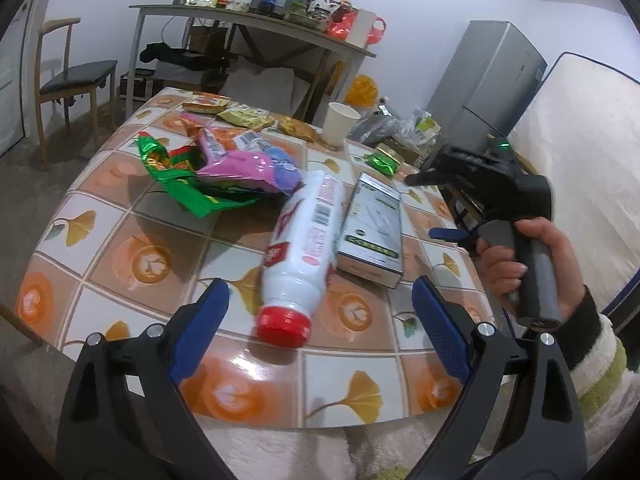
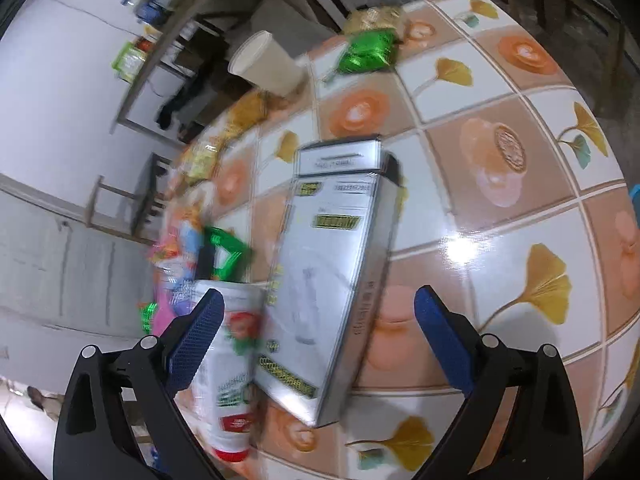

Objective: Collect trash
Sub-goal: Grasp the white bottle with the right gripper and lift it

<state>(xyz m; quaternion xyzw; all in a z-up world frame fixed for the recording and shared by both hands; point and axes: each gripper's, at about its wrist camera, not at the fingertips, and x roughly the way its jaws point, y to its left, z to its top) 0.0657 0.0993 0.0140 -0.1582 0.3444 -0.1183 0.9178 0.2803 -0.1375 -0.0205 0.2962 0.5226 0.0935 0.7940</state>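
Both our claws gape empty: left gripper (image 1: 320, 316) over the bottle (image 1: 304, 236), right gripper (image 2: 320, 320) over the box (image 2: 328, 280); box print too blurry to read

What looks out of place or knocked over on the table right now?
The white bottle with the red cap lies on its side, cap toward the table's near edge, alongside the flat silver box. Crumpled green and pink wrappers are strewn behind it. The paper cup stands upright. No spill is visible.
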